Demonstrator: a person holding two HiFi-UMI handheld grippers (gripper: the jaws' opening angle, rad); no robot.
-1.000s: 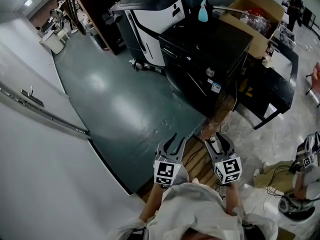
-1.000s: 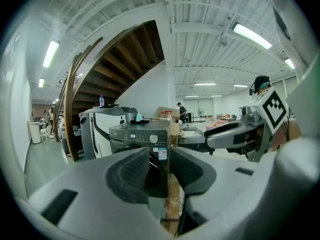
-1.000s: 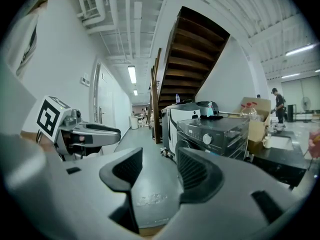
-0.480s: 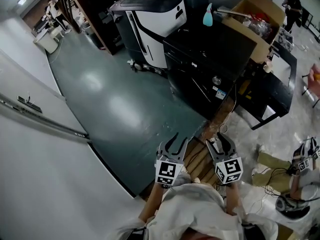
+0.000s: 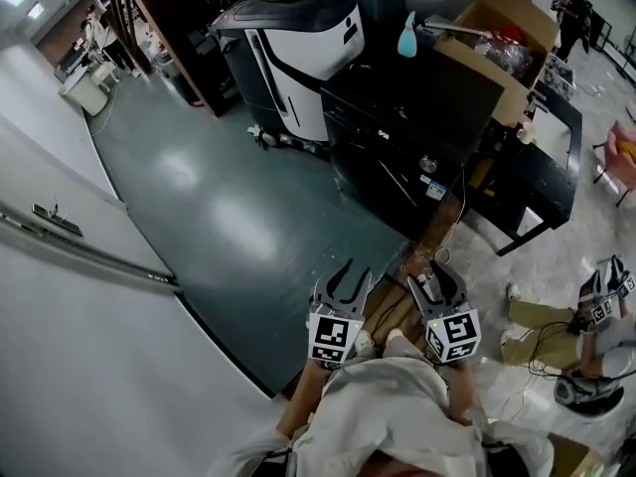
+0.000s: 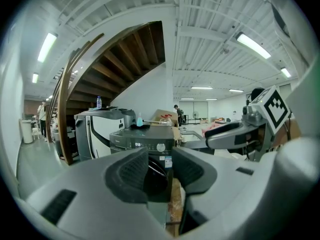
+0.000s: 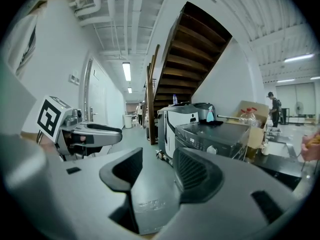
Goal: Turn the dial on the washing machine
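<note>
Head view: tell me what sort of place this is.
Probably a workshop or lab hall, not a home laundry room: the black washing machine stands on open floor beside a big white copier-like machine and a filled cardboard box, near a wooden staircase.

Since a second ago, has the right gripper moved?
Yes: in the head view the right gripper has closed slightly on the washing machine, still short of its dial.

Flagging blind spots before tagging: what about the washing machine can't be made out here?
- Dial setting: too small, all views.
- Washing machine door: left gripper view, mostly behind left gripper.
- Its lower front: right gripper view, behind right gripper.
</note>
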